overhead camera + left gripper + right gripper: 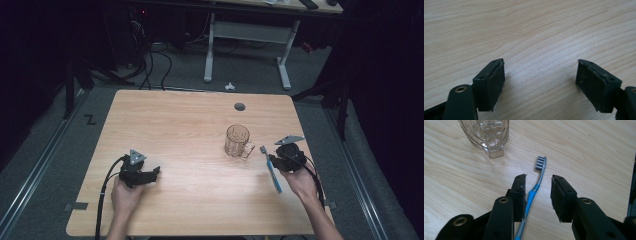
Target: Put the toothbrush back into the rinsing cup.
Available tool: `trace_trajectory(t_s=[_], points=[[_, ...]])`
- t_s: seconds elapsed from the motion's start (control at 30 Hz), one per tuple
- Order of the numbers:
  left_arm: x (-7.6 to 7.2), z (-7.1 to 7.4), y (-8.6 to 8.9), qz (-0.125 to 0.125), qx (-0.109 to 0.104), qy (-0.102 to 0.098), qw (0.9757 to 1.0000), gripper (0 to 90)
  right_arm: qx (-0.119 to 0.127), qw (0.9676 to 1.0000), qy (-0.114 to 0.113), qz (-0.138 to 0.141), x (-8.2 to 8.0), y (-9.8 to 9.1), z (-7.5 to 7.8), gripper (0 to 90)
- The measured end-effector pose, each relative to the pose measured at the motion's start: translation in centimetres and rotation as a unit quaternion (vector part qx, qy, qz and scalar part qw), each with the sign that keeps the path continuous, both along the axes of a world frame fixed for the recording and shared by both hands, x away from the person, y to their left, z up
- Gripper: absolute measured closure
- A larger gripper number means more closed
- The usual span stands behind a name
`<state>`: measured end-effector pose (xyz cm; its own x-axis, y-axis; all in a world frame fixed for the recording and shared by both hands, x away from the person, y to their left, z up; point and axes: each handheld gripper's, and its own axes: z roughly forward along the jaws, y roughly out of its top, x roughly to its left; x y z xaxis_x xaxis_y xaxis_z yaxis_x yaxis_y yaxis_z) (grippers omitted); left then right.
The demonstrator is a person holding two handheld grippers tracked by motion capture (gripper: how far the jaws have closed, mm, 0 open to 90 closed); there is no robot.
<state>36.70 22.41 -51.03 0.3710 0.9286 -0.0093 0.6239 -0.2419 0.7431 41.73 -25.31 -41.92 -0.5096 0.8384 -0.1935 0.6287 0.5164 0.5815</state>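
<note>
1. A light wooden table [190,130] carries a clear glass mug [237,140] right of centre, its handle turned toward the near right.
2. A toothbrush [272,172] with a blue and grey handle lies just right of the mug, its bristled head at the far end near the handle of the mug and its tail pointing to the near edge.
3. The right gripper [272,161] is held by a hand at the right side of the table, beside the toothbrush.
4. In the right gripper view the toothbrush [534,192] runs up between the two black jaws, lying close against the left pad; a gap shows between the handle and the right pad, so the jaws are partly spread and not pinching it.
5. The same view shows the mug [486,135] at the upper left, its handle just apart from the grey bristles.
6. The left gripper [152,175] rests in a hand at the near left of the table, well apart from the mug and toothbrush.
7. In the left gripper view the jaws stand wide apart over bare wood, nothing between them.
8. A small dark round cap [240,106] sits in the tabletop beyond the mug.
</note>
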Motion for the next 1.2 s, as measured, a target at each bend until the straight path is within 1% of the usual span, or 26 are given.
trace_trajectory(t_s=[0.1, 0.23, 0.33, 0.4, 0.47, 0.53, 0.6, 0.67, 0.77, 0.8, 0.83, 0.87, 0.9, 0.97, 1.0, 1.03, 1.1, 1.2], points=[[0.0, 0.0, 0.0, 0.0, 0.0, 0.0, 1.0, 23.9, -0.006, 0.9999, 0.015, -0.005, 0.6, 0.2, 0.0, 64.3], [0.0, 0.0, 0.0, 0.001, 0.0, 0.0, 1.0, 23.8, -0.017, 0.999, 0.042, -0.006, 1.5, 0.5, -0.3, 64.7], [0.0, 0.0, 0.0, 0.001, 0.0, 0.0, 1.0, 23.8, -0.031, 0.9977, 0.061, -0.005, 2.1, 0.7, -0.4, 65.7], [0.0, 0.0, 0.0, 0.0, 0.0, 0.0, 1.0, 23.8, -0.031, 0.9967, 0.075, -0.005, 2.5, 0.9, -0.6, 65.9], [0.0, 0.0, 0.0, 0.001, 0.0, 0.0, 1.0, 23.8, -0.038, 0.9956, 0.085, -0.005, 2.9, 1.0, -0.7, 66.1], [0.0, 0.0, 0.0, 0.001, 0.0, 0.0, 1.0, 23.8, -0.039, 0.9946, 0.096, -0.008, 3.3, 1.2, -0.8, 66.0], [0.0, 0.0, 0.0, 0.001, 0.0, 0.0, 1.0, 23.8, -0.048, 0.9934, 0.104, -0.006, 3.7, 1.3, -1.0, 66.0], [0.0, 0.0, 0.0, 0.001, 0.0, 0.0, 1.0, 23.8, -0.047, 0.9922, 0.115, -0.011, 3.9, 1.4, -1.3, 66.0], [0.0, 0.0, 0.0, 0.0, 0.0, 0.0, 1.0, 23.8, -0.05, 0.9896, 0.134, -0.014, 4.3, 1.4, -1.7, 66.0], [0.0, 0.0, 0.0, 0.0, 0.0, 0.0, 1.0, 23.8, -0.05, 0.9896, 0.134, -0.014, 4.3, 1.4, -1.7, 66.0], [0.0, 0.0, 0.0, 0.001, 0.0, 0.0, 1.0, 23.8, -0.048, 0.9883, 0.144, -0.017, 4.5, 1.4, -2.0, 65.9], [0.0, 0.0, 0.0, 0.001, 0.0, 0.0, 1.0, 23.8, -0.048, 0.9883, 0.144, -0.017, 4.5, 1.4, -2.0, 65.9], [0.0, 0.0, 0.0, 0.001, 0.0, 0.0, 1.0, 23.8, -0.041, 0.9871, 0.153, -0.024, 4.6, 1.5, -2.1, 65.8], [0.0, 0.0, 0.0, 0.001, 0.0, 0.0, 1.0, 23.8, -0.041, 0.9867, 0.156, -0.019, 4.8, 1.4, -2.2, 65.8], [0.0, 0.0, 0.0, 0.001, 0.0, 0.0, 1.0, 23.8, -0.037, 0.9853, 0.165, -0.023, 5.0, 1.4, -2.4, 65.8], [0.0, 0.0, 0.0, 0.001, 0.0, 0.0, 1.0, 23.8, -0.037, 0.9853, 0.165, -0.023, 5.0, 1.4, -2.4, 65.8], [0.0, 0.0, 0.0, 0.001, 0.0, 0.0, 1.0, 23.8, -0.037, 0.983, 0.178, -0.028, 5.3, 1.3, -2.8, 65.8], [0.0, 0.0, 0.0, 0.001, 0.0, 0.0, 1.0, 23.7, -0.028, 0.9811, 0.188, -0.034, 5.6, 1.1, -3.0, 65.8]])
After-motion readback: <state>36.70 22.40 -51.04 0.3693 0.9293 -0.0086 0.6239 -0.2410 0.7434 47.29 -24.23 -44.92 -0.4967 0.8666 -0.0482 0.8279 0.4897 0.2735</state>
